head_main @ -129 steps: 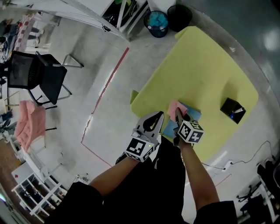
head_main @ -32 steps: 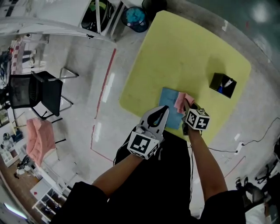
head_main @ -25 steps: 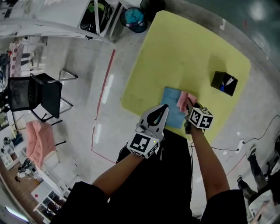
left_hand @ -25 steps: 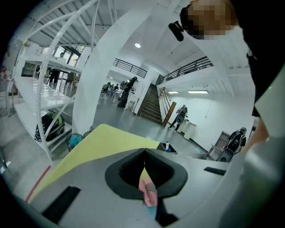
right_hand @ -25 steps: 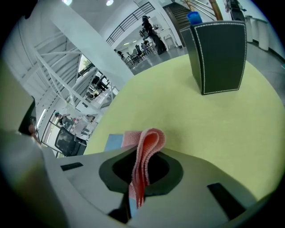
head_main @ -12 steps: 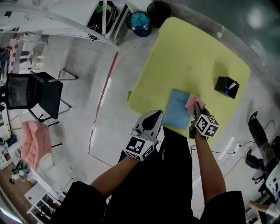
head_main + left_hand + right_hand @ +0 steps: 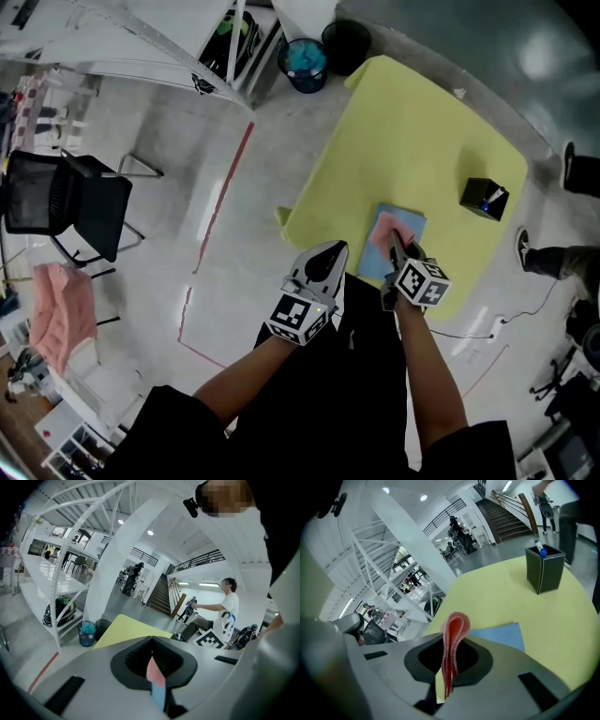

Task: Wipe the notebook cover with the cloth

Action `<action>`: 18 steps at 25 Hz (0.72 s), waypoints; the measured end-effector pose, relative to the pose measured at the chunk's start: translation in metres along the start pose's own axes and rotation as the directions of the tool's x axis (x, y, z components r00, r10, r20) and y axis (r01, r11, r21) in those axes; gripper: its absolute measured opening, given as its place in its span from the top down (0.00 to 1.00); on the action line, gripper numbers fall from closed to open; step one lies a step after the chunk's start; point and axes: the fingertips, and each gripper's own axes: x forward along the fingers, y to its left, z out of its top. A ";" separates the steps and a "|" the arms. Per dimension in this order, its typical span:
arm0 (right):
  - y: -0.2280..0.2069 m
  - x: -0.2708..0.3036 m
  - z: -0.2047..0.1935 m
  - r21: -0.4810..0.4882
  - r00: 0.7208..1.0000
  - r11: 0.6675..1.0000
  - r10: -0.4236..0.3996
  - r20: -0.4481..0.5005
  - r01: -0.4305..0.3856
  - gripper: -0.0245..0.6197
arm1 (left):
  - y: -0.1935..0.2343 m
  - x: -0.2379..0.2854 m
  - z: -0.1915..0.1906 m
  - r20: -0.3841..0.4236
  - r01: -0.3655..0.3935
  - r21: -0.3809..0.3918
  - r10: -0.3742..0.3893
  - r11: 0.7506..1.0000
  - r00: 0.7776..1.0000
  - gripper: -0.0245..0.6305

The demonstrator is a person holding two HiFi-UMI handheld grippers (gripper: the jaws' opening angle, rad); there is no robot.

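A blue notebook lies near the front edge of the yellow table. My right gripper is shut on a folded pink cloth, which rests on the cover's left half. In the right gripper view the cloth stands pinched between the jaws, with the notebook just beyond. My left gripper is shut with nothing in it, off the table's front edge to the left of the notebook. Through its jaws a sliver of pink and blue shows.
A black pen holder stands on the table to the right of the notebook. Two bins sit past the table's far corner by white shelving. A black chair is on the floor at left. A person's legs are at right.
My right gripper has drawn the pink cloth leftward over the cover, from the notebook's right edge to its left half. The left gripper has stayed shut beside the table.
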 end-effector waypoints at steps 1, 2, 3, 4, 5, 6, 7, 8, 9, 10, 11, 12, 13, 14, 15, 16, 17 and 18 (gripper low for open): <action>0.004 0.005 -0.011 0.007 1.000 1.000 0.000 -0.024 0.000 0.91 | 0.004 -0.003 -0.003 -0.006 -0.001 -0.014 0.001 1.000 1.000 0.95; 0.006 0.010 -0.020 0.010 0.999 1.000 -0.003 -0.047 0.004 0.91 | 0.008 -0.005 -0.006 -0.009 -0.002 -0.030 0.001 1.000 1.000 0.95; 0.007 0.015 -0.029 0.010 0.998 1.000 -0.010 -0.067 0.011 0.91 | 0.011 -0.007 -0.007 -0.007 -0.002 -0.042 0.002 0.999 1.000 0.95; 0.006 0.020 -0.035 0.010 0.996 1.000 -0.018 -0.083 0.019 0.91 | 0.013 -0.007 -0.007 -0.001 -0.001 -0.045 0.001 0.999 1.000 0.95; 0.005 0.025 -0.041 0.009 0.995 1.000 -0.026 -0.097 0.027 0.91 | 0.014 -0.008 -0.007 0.005 -0.001 -0.044 0.001 0.999 1.000 0.95; 0.004 0.029 -0.045 0.008 0.994 0.999 -0.030 -0.109 0.031 0.91 | 0.015 -0.009 -0.007 0.007 -0.001 -0.044 0.001 0.999 1.000 0.95; 0.003 0.034 -0.049 0.005 0.992 0.999 -0.033 -0.119 0.033 0.91 | 0.017 -0.010 -0.008 0.006 0.000 -0.046 0.001 0.999 1.000 0.95; 0.001 0.038 -0.053 0.001 0.991 0.999 -0.035 -0.126 0.035 0.91 | 0.019 -0.011 -0.010 0.001 0.000 -0.048 0.000 0.999 1.000 0.95; 0.000 0.043 -0.056 0.001 0.991 0.999 -0.036 -0.131 0.037 0.91 | 0.020 -0.011 -0.013 -0.006 0.002 -0.045 -0.002 0.999 1.000 0.95; -0.002 0.047 -0.060 0.006 0.990 0.999 -0.037 -0.138 0.038 0.91 | 0.021 -0.011 -0.016 -0.014 0.002 -0.038 -0.003 0.999 1.000 0.95; -0.004 0.051 -0.064 0.012 0.989 0.999 -0.038 -0.145 0.040 0.91 | 0.022 -0.011 -0.019 -0.023 0.000 -0.033 -0.001 0.999 1.000 0.95; -0.006 0.055 -0.068 0.011 0.987 0.999 -0.041 -0.154 0.043 0.91 | 0.024 -0.011 -0.021 -0.030 -0.005 -0.034 0.004 0.999 1.000 0.95; -0.007 0.059 -0.071 0.003 0.986 0.999 -0.048 -0.161 0.049 0.91 | 0.026 -0.011 -0.023 -0.035 -0.011 -0.042 0.009 0.999 0.999 0.95; -0.009 0.062 -0.074 -0.007 0.984 0.998 -0.057 -0.166 0.057 0.91 | 0.028 -0.012 -0.025 -0.039 -0.017 -0.051 0.015 0.999 0.999 0.95; -0.012 0.064 -0.075 -0.013 0.984 0.998 -0.068 -0.167 0.066 0.91 | 0.028 -0.012 -0.027 -0.043 -0.021 -0.056 0.019 0.998 0.999 0.95; -0.015 0.066 -0.075 -0.012 0.983 0.997 -0.076 -0.165 0.075 0.91 | 0.026 -0.011 -0.029 -0.049 -0.023 -0.053 0.020 0.998 0.999 0.95; -0.018 0.067 -0.074 -0.004 0.984 0.997 -0.078 -0.162 0.079 0.91 | 0.023 -0.010 -0.032 -0.057 -0.022 -0.046 0.019 0.999 0.998 0.95; -0.021 0.068 -0.075 0.010 0.984 0.997 -0.070 -0.163 0.073 0.91 | 0.018 -0.007 -0.033 -0.065 -0.018 -0.040 0.016 0.999 0.998 0.95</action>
